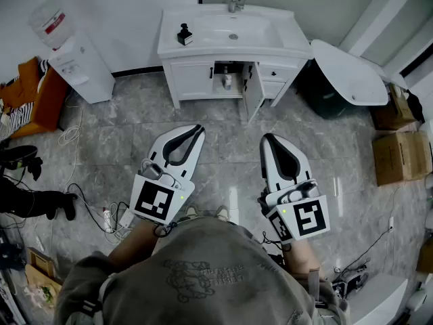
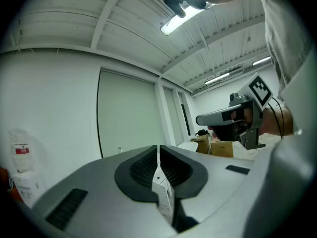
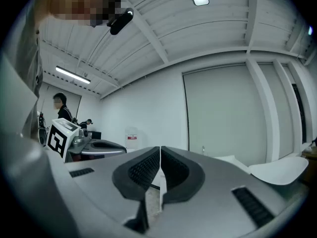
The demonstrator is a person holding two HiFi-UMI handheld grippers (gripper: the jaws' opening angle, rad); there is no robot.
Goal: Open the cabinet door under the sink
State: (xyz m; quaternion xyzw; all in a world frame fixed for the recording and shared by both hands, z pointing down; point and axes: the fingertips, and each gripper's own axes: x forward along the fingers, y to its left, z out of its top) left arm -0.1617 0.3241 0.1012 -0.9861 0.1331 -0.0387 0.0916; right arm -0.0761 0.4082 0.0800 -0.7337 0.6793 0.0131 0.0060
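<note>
A grey marble-tile floor [image 1: 223, 175] fills most of the head view, with a white wall [image 1: 122, 5] along the top. At top centre a white cabinet [image 1: 196, 80] stands against that wall with the sink [image 1: 230, 29] on top. Its right door [image 1: 253, 93] is swung out toward the camera and shows a dark opening, while the left door is flat and shut. A water dispenser [image 1: 78, 59] stands at the upper left and cardboard boxes [image 1: 399, 154] at the right edge. A small dark bottle [image 1: 184, 34] sits on the sink's left rim.

In the lower half, well short of the cabinet, the left gripper [image 1: 199, 129] and the right gripper [image 1: 266, 139] point up-frame side by side. Each has its jaws pressed together at the tips with nothing between them.
</note>
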